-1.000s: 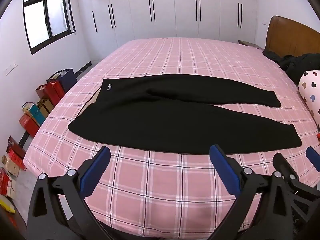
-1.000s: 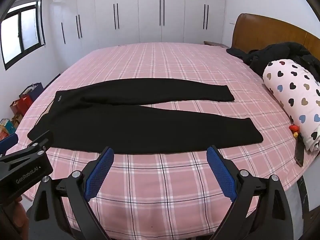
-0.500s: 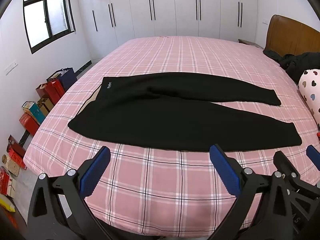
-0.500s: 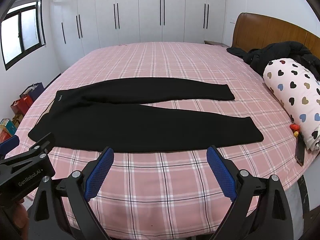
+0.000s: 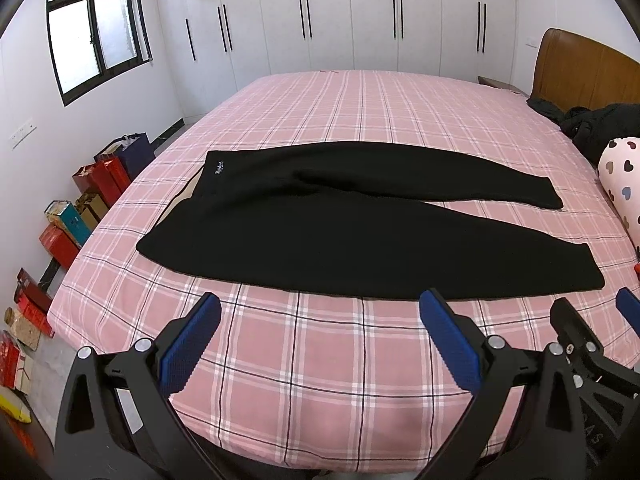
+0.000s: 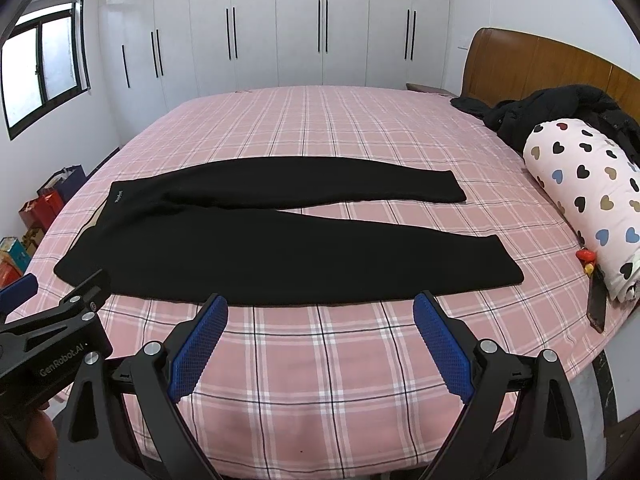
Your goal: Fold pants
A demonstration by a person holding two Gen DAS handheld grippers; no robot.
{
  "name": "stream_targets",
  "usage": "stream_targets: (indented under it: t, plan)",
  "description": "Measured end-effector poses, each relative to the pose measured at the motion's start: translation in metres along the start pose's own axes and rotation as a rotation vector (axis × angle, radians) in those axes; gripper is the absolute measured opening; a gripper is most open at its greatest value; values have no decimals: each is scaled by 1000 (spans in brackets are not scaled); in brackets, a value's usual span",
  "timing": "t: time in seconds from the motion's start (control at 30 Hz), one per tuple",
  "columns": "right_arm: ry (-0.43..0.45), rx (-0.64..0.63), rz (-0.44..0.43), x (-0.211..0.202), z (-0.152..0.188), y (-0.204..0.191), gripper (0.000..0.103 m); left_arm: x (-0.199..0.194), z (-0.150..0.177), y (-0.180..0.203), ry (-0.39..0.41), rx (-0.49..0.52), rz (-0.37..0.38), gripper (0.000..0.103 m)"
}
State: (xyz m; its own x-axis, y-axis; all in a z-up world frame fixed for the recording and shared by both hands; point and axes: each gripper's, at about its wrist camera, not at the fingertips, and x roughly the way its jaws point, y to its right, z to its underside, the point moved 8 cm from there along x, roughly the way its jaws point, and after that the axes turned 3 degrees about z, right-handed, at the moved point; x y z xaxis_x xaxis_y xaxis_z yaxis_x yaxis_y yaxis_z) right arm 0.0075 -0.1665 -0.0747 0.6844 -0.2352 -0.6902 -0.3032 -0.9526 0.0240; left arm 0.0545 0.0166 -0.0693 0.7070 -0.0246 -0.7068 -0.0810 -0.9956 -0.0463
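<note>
Black pants (image 5: 360, 232) spread flat on a pink bed (image 5: 320, 360), unfolded.
Left gripper (image 5: 320, 340) and right gripper (image 6: 320, 340) both spread wide, empty; no fold made yet.

The left gripper (image 5: 320, 344) is made of black plastic arms with round silver screws. Its two fingers (image 5: 190, 350) are covered with bright blue pads, and small bumps can be seen on the pads. The right gripper (image 6: 320, 346) is built the same way, with black arms, silver screws and bumpy blue fingers (image 6: 198, 352). White letters reading "GenRobot.AI" are printed on the black side of the left gripper in the right wrist view. A bit of skin is seen below it.
</note>
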Motion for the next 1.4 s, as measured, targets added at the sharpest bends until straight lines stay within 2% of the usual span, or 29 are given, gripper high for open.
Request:
stream_targets:
  t: [1.4]
  plan:
    - [-16,-1,-17,5,5,-2,92,2,5,-1,-12,-4,1,97]
